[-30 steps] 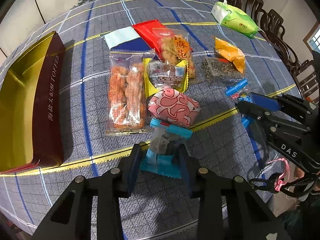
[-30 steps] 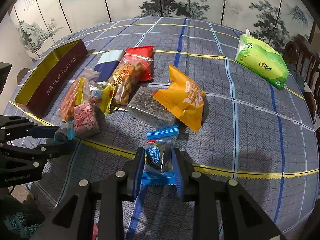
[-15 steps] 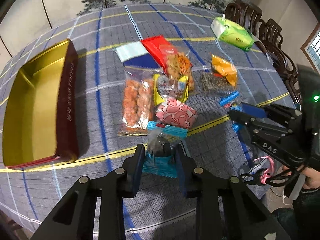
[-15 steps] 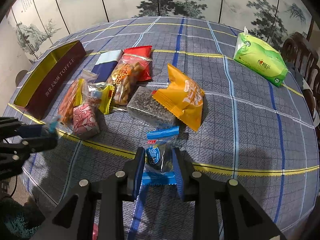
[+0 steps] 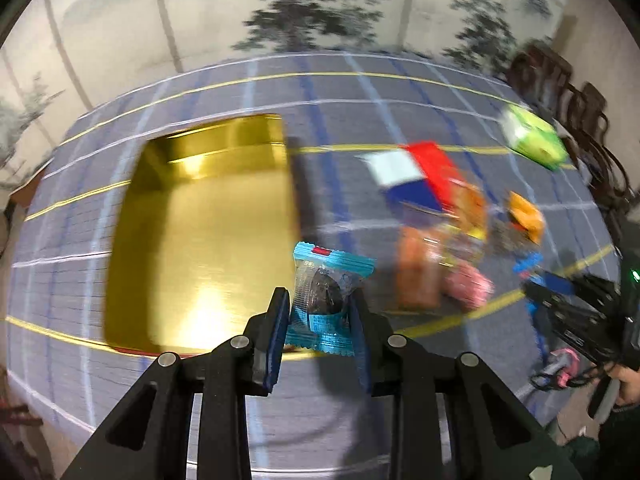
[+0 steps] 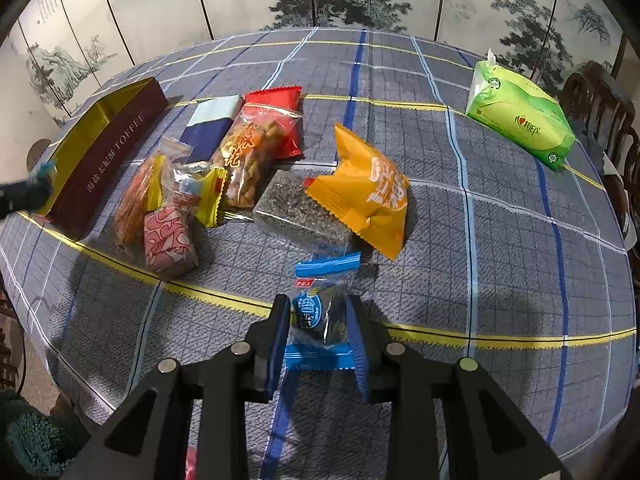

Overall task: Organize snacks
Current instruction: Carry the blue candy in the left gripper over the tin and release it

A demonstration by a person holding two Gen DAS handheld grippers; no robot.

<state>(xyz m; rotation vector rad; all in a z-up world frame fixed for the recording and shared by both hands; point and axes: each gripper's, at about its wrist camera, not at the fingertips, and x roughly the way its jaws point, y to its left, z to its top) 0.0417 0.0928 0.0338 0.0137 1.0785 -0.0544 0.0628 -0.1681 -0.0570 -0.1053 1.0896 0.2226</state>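
My left gripper (image 5: 320,300) is shut on a teal-wrapped dark sweet (image 5: 322,276), held in the air above the near right edge of the open gold-lined toffee box (image 5: 200,220). In the right wrist view the same box (image 6: 116,148) shows its maroon side at the far left. My right gripper (image 6: 318,312) points down at a blue-sealed packet (image 6: 326,266) that lies on the checked tablecloth. Its jaws are opening, with the pads still against the packet's sides.
A heap of snacks lies mid-table: pink packet (image 6: 168,240), yellow-ended sweet (image 6: 200,196), fried twists (image 6: 252,156), red bag (image 6: 280,100), seed bar (image 6: 296,212), orange bag (image 6: 368,192). A green tissue pack (image 6: 516,116) lies far right. Wooden chairs (image 6: 600,100) stand beyond.
The left gripper lifted the teal sweet off the table and swung left until it hung over the gold box. The right gripper stayed over the blue packet, its jaws slightly wider.
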